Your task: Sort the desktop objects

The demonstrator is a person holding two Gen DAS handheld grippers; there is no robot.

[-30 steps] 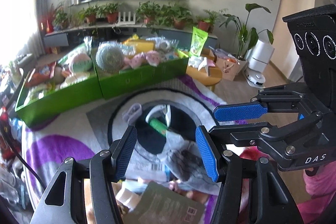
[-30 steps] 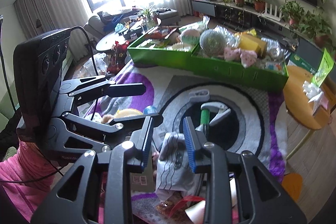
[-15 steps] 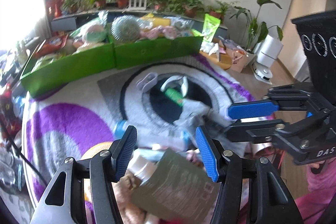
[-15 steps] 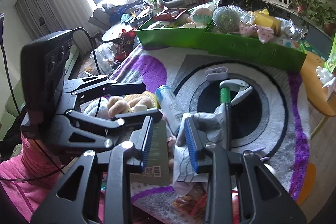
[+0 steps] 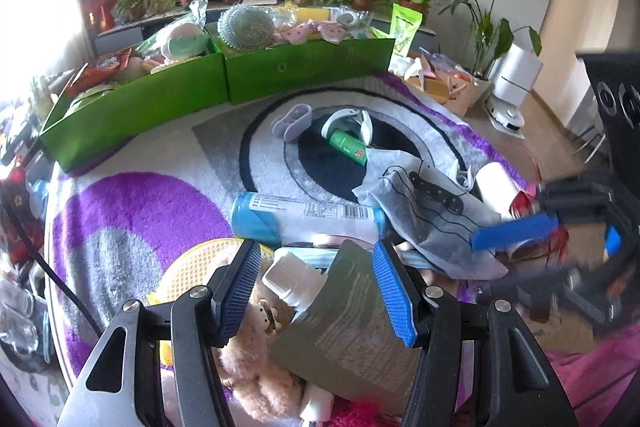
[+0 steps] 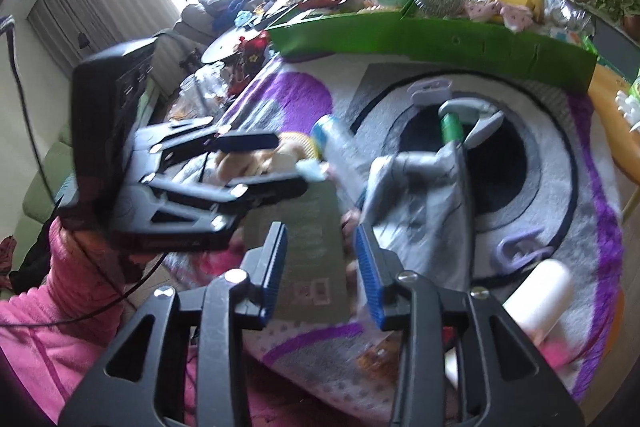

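The rug-covered table carries a loose pile, and two green boxes stand behind as sorting bins. The left tool hangs open over the dark-green pouch; the right tool, jaws just widened and empty, frames it.

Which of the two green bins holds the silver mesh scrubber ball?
The right-hand green bin, holding the scrubber ball; the left bin holds snack packets.

Green boxes, purple-grey rug
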